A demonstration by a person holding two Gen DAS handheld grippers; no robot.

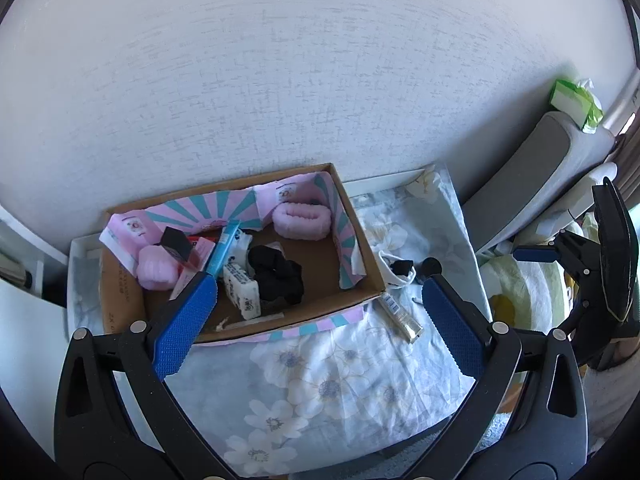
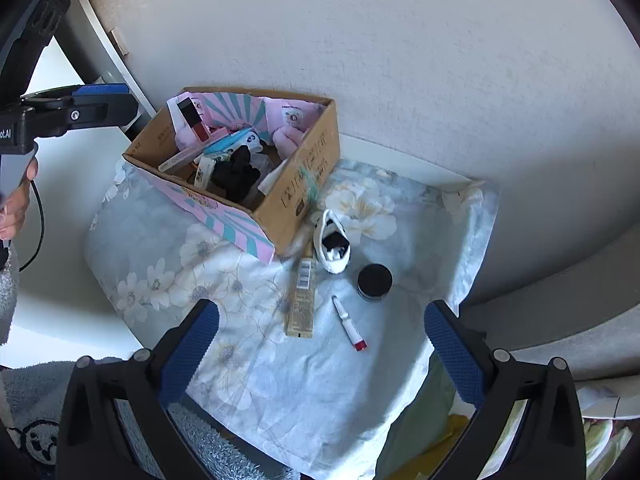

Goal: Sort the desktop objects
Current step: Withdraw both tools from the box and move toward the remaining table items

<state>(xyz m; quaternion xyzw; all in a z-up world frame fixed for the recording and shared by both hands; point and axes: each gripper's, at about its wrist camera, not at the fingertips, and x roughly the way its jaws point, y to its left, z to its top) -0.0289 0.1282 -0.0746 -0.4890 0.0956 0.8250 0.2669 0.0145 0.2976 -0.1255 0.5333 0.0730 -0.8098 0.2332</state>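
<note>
Cardboard box (image 2: 298, 184) sat on a floral cloth (image 2: 304, 380) pushed up against a pale textured wall (image 2: 400, 40), and it was already pretty full. Inside, the left wrist view showed a pink fuzzy band (image 1: 302, 220) in the far right corner, another pink fuzzy thing (image 1: 156, 272) on the left, a black cloth bundle (image 1: 276, 276) in the middle, a white tissue pack (image 1: 242, 292) just beside it, a blue tube (image 1: 225, 248) lying diagonally, and a small dark box (image 1: 176, 244) leaning over a pink carton.

Outside the box, on the cloth to its right, things were still loose: a gold-beige tube (image 2: 303, 300) with a barcode lying near the box corner, a white-and-black sock (image 2: 332, 248) just beside it, a round black jar (image 2: 375, 280), and a little white vial with a red cap (image 2: 350, 326) between the tube and the jar.

Left gripper (image 1: 316, 304) hung over the near edge of the box, fingers spread wide with nothing between them. Right gripper (image 2: 320, 344) hovered above the loose items, also wide apart and holding nothing. Off to the right in the left wrist view, a green tissue pack (image 1: 576, 104) rested on top of a grey cushion.
</note>
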